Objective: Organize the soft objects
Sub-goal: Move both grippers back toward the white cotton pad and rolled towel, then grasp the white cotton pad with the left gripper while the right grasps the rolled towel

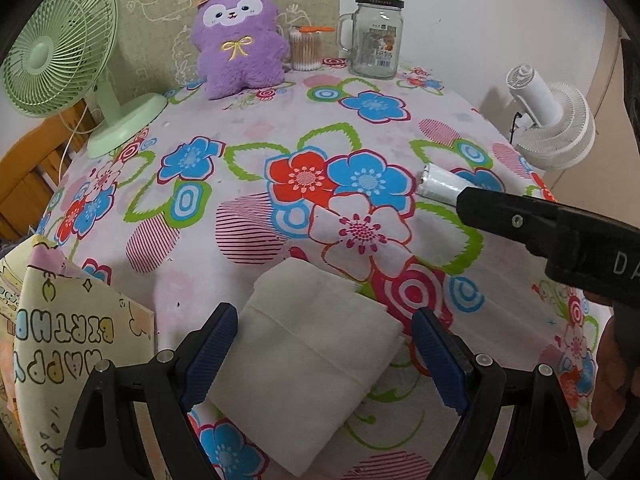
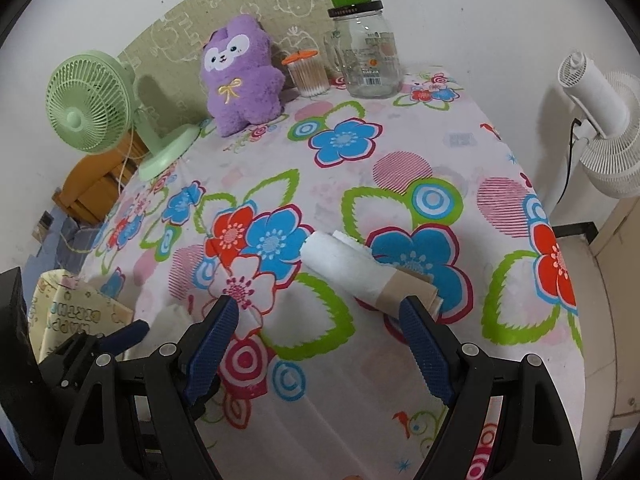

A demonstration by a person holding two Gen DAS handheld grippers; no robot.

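While both grippers hang over the flowery cloth [image 1: 248, 120], two soft things lie under them. One is a folded white cloth [image 1: 308, 344], flat and square, with a crease across it. It lies at 6 o'clock in the left view. The other is a white roll [image 2: 352, 270] with a brown paper band round one end. It lies on its side near the middle of the right view, with the band end toward 4 o'clock.

The left gripper [image 1: 324, 354] has its blue pads wide apart. The folded cloth lies between them, but the pads do not press it, and whether they brush its edges I cannot tell. The right gripper [image 2: 324, 344] is wide apart too and holds nothing. Its right pad sits just in front of the band end of the roll; I cannot tell if it touches.

At 12 o'clock, by the white wall, a purple plush [image 1: 238, 46] sits up. Just beside it is a cup of cotton swabs [image 1: 306, 50], then a glass jar [image 1: 374, 42] with a green cup on its lid. A green fan [image 1: 64, 52] stands at 10 o'clock. A white fan [image 1: 554, 120] stands off the table at 2 o'clock. A birthday bag [image 1: 68, 340] is at 8 o'clock.
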